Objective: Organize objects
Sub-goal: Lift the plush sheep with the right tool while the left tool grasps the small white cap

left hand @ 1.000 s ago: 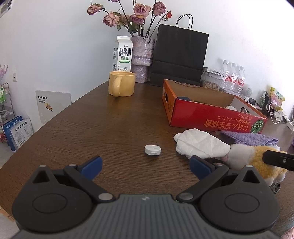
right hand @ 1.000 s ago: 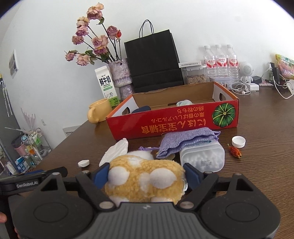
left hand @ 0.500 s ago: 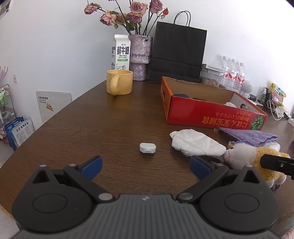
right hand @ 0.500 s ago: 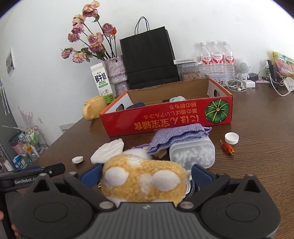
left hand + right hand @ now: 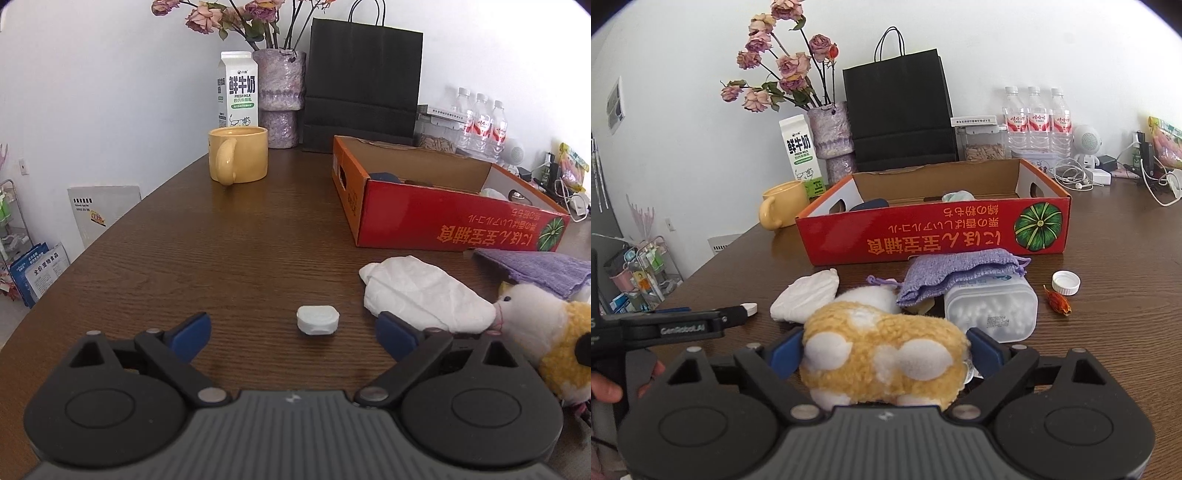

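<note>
Right wrist view has the right gripper (image 5: 884,349) closing its blue jaws around the yellow-and-white plush toy (image 5: 882,350) near the table's front edge, seemingly for the red cardboard box (image 5: 931,236), while the left gripper (image 5: 293,332), empty, narrows toward the small white cap (image 5: 317,319).
</note>
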